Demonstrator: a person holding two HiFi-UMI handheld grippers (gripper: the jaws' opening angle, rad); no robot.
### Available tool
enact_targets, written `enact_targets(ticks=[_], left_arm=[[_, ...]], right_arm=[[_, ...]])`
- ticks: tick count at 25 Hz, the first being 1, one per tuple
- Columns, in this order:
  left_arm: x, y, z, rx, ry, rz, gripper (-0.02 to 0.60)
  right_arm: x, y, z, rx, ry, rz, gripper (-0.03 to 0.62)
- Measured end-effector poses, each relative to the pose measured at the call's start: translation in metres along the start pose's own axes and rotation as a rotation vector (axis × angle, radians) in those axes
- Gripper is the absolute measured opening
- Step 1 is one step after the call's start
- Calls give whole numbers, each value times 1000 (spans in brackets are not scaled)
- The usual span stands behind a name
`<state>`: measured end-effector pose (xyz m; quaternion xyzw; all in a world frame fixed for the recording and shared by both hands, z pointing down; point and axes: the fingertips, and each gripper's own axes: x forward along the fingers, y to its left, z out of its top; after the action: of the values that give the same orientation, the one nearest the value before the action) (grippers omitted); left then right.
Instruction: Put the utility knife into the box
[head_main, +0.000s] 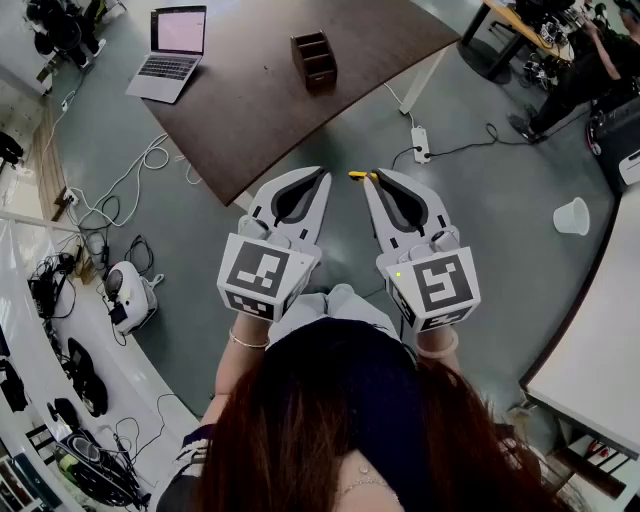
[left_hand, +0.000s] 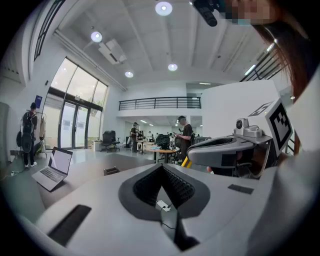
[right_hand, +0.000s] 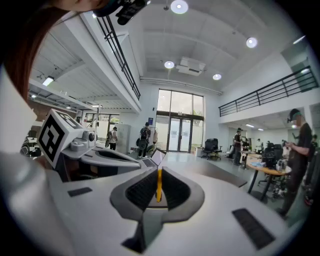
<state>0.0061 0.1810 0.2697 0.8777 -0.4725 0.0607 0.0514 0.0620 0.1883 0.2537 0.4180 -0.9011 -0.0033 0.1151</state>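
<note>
Utility knife (right_hand: 159, 185) is sitting clamped in the right gripper's (head_main: 376, 178) jaws, off the bench (head_main: 250, 120). Pickup looks done; carrying to the box (head_main: 314, 58), back from the bench's near edge, is remaining. Left gripper (head_main: 321, 176) is idling, jaws closed, empty.

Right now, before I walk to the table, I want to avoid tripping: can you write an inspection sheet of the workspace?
Surface: brown table, holding a laptop and the box.
Job's things: utility knife in the right tool; box open-topped, on the table.
Clutter: laptop open; paper cup on the floor.
Grippers: left tool shut, empty; right tool shut on the utility knife.
Cables: power strip with cords on the floor ahead; loose cables at left.
Surroundings: person at a far desk; white table at right.
</note>
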Motion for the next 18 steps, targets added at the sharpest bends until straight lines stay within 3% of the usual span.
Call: enact_targets(ticks=[18], left_arm=[[17,-18,0,6,14,-27,0]], right_arm=[[-7,-15,4,9,-42,14,35]])
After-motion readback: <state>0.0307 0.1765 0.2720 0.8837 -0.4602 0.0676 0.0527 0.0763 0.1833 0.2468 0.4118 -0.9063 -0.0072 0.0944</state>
